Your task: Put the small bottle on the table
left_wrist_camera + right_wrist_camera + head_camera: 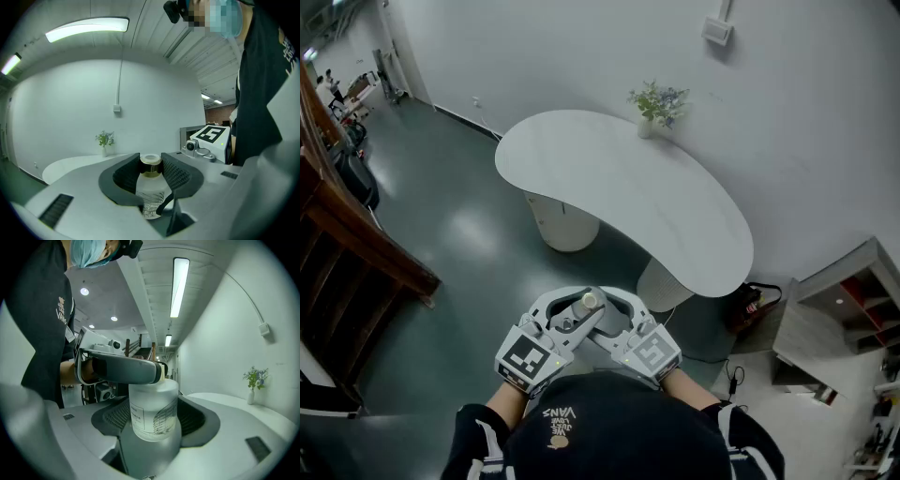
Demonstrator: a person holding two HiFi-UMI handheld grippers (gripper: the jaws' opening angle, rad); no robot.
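Note:
I hold both grippers close to my chest, well short of the white curved table (619, 187). The small bottle (589, 301) is frosted glass with a gold neck band and a pale cap. My left gripper (151, 171) is shut on the bottle (151, 187) at its neck, which sits upright between the dark pads. My right gripper (154, 416) stands open with the bottle's body (154, 408) between its jaws. The left gripper's jaw (119, 370) crosses the neck above it. In the head view the left gripper (579, 306) and right gripper (607, 309) meet at the bottle.
A vase of flowers (654, 105) stands at the table's far edge by the white wall. A wooden stair rail (356, 234) runs along the left. A low shelf unit (844, 319) and a bag (750, 300) sit on the right. Dark floor lies between me and the table.

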